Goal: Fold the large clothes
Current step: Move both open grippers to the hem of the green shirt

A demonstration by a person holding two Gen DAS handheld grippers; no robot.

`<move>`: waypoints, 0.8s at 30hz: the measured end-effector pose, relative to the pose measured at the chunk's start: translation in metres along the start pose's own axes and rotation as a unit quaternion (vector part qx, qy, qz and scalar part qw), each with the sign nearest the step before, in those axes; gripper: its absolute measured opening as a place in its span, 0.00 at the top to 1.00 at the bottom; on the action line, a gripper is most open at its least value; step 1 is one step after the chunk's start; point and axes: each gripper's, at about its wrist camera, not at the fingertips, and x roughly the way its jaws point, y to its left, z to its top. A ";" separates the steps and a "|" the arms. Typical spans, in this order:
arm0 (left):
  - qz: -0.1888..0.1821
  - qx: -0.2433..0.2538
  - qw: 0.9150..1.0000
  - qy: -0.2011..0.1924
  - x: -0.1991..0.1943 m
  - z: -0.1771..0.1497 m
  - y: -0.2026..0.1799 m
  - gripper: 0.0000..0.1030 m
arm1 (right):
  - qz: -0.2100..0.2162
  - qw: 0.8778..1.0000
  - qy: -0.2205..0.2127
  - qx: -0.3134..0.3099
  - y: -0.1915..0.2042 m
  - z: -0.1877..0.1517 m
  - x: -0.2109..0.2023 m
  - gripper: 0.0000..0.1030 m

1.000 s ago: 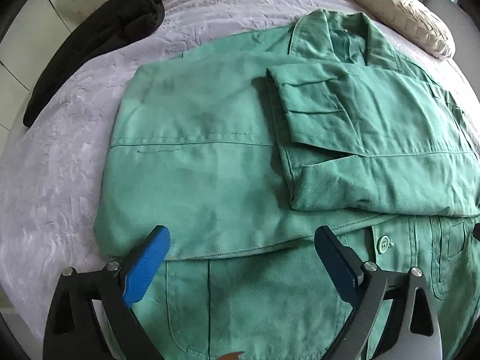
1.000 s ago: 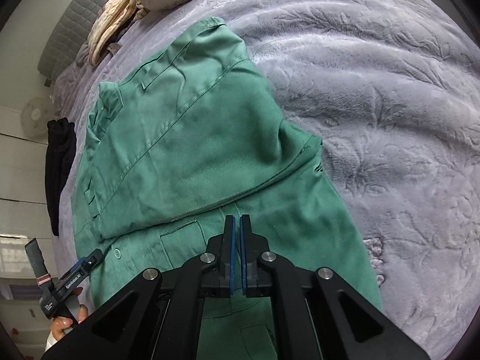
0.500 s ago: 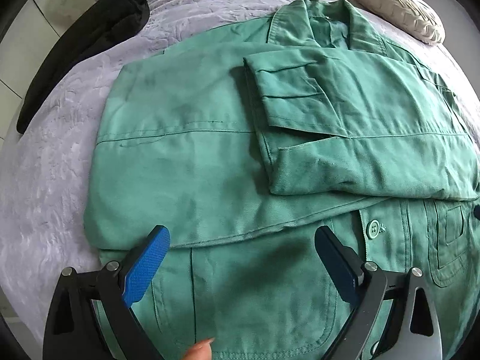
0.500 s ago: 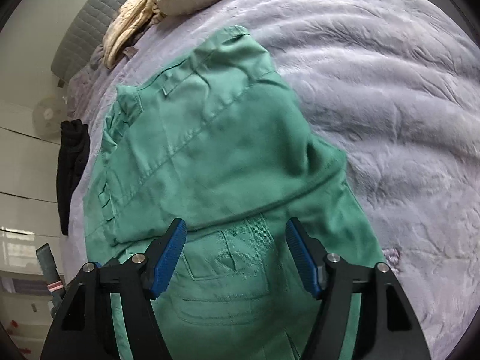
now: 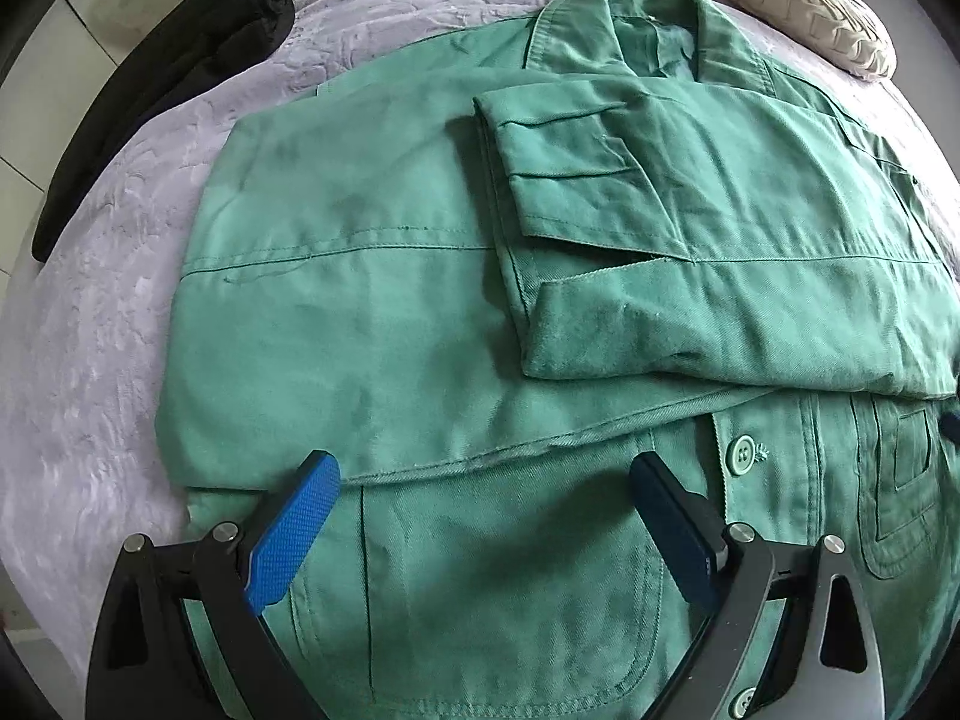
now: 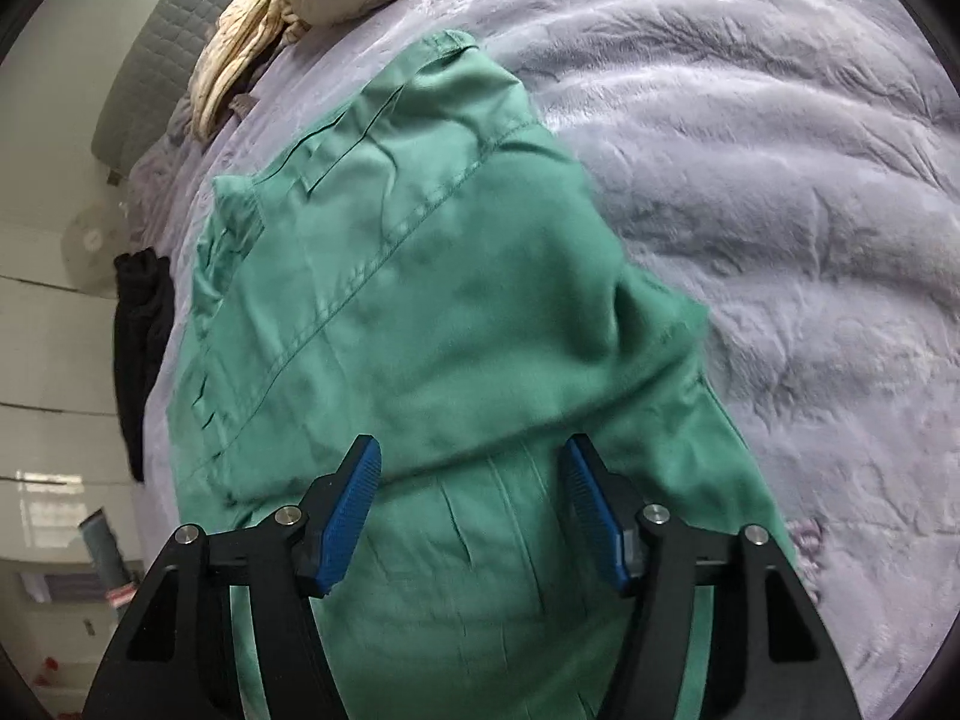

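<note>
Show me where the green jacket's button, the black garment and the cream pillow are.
button [image 5: 743, 454], left wrist view, centre of its face.
black garment [image 5: 198, 66], left wrist view, middle of the bundle.
cream pillow [image 5: 798, 12], left wrist view, its quilted top.

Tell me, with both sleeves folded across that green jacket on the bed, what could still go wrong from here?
The top sleeve lies loose over the green jacket; lifting the hem could slide it off. The right gripper, its jaws closing with nothing pinched yet, may catch only one layer at the ridge. The left gripper hangs open near the button, which could snag a pad.
</note>
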 end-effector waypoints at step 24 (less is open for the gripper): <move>0.024 -0.008 1.000 0.013 -0.043 -0.027 -0.034 0.05 | 0.047 0.997 0.021 -0.051 0.006 0.001 -0.031 0.00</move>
